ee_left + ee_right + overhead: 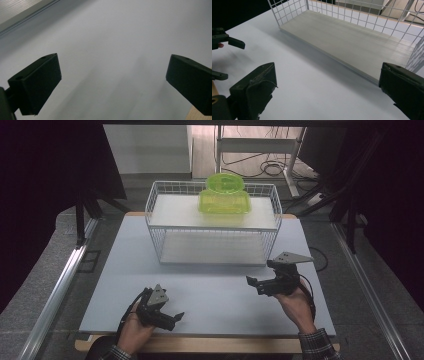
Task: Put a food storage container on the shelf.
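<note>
You had both tools low over the pale grey tabletop [210,295], the left gripper [170,317] and right gripper [255,284] each with jaws spread apart and holding nothing. The translucent lime-green plastic container [224,195] sat on the top shelf of the white wire rack [160,235], well apart from both. Reaching for it looked best done high, clearing the wire rim.

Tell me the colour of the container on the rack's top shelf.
Translucent lime green container, clearest in the high view.
</note>
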{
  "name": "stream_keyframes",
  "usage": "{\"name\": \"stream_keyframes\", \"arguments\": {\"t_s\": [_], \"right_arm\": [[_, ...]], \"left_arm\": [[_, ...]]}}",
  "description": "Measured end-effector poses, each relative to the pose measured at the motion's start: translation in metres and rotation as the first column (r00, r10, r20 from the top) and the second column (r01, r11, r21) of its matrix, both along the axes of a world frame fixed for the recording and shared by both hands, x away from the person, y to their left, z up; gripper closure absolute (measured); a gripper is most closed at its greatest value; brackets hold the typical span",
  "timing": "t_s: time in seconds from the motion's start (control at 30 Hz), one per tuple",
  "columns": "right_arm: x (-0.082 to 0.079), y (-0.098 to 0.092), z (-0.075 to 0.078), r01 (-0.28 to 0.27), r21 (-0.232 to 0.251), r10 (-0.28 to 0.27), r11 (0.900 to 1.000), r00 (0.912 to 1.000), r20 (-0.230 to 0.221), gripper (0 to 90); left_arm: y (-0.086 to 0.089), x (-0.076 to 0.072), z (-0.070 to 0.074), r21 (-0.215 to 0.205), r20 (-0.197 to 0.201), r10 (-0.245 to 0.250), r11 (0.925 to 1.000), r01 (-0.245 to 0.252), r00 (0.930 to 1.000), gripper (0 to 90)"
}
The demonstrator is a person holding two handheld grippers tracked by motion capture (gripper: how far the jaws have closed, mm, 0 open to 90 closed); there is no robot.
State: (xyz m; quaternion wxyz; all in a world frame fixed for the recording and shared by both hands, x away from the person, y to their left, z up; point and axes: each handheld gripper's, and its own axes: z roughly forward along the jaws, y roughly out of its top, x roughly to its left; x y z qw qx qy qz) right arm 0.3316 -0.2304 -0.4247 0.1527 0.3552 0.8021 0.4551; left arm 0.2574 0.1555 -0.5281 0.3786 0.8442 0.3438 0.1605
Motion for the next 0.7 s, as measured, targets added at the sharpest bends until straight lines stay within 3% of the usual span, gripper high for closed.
{"name": "stream_keyframes", "arguments": {"t_s": [0.7], "right_arm": [[-0.008, -0.003, -0.015, 0.016, -0.036, -0.015, 0.999, 0.9998, 0.015, 0.0]], "left_arm": [[0.000, 0.000, 0.000, 0.007, -0.001, -0.001, 1.0000, 0.001, 1.0000, 0.0]]}}
